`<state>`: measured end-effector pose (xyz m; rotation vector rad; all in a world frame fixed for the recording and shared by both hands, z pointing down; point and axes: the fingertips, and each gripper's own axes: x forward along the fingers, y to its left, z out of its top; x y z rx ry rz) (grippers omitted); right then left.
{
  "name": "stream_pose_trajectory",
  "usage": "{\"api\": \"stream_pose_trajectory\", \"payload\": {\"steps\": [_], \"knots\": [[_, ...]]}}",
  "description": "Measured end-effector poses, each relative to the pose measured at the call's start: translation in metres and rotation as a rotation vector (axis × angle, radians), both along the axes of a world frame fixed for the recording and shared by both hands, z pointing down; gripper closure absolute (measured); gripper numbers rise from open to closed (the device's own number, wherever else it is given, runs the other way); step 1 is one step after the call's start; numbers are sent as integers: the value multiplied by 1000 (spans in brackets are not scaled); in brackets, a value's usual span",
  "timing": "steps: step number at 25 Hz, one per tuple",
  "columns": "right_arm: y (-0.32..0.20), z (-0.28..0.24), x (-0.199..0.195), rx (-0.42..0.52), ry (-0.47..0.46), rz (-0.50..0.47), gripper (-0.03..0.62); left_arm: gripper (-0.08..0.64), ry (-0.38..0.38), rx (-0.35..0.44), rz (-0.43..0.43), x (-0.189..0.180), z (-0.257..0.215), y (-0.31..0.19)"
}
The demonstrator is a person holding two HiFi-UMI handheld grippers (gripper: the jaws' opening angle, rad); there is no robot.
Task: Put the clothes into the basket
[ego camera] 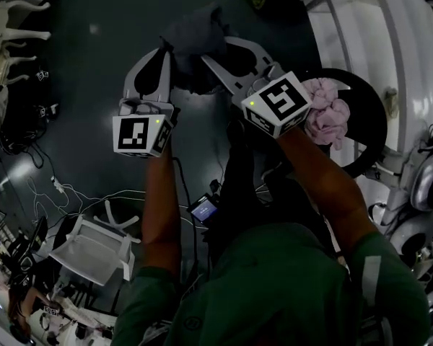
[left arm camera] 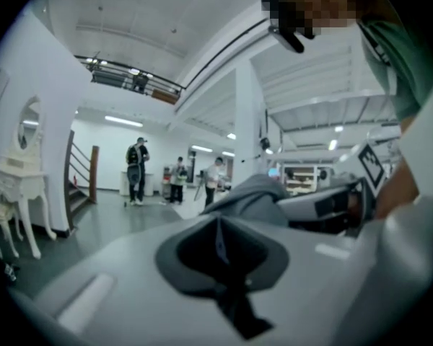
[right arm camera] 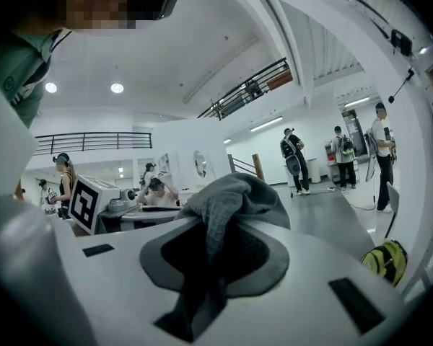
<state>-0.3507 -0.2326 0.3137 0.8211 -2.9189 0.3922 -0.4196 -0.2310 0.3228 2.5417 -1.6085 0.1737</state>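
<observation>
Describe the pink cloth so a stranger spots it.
Find the round black basket at the head view's right. On its left side lies a crumpled pink fluffy cloth, the only pink item, unlike the dark grey cloth nearby.

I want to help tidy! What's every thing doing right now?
Left gripper: fingers shut on the grey cloth.
Right gripper: fingers shut on the grey cloth too.
Grey cloth: held by both grippers.
Pink cloth: lying in the basket.
Basket: holds the pink cloth.
</observation>
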Motion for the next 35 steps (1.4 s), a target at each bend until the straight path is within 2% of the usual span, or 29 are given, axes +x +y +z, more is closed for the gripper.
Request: {"api": "stream_pose_trajectory", "payload": {"steps": [7,15,23,30,32,35], "knots": [[-20,74,-19,-79,80,-4,511,545,14,-108,-20,-19,74,-16],[-28,144,-22,-170,159,-4,511,545,13,-219,-36,-22,146,-23],[-27,211,-27,-310,267,-29,502,543,-25,-367,-64,-30,214,-18],[-13,253,-16,-407,406,-52,442,543,-87,-492,-54,-27,259,7],[-13,256,-11,-418,419,-40,442,538,-107,-502,-54,-27,262,12],[-16,250,-3,-403,404,-17,442,538,-114,-464,-85,-34,249,11]]}}
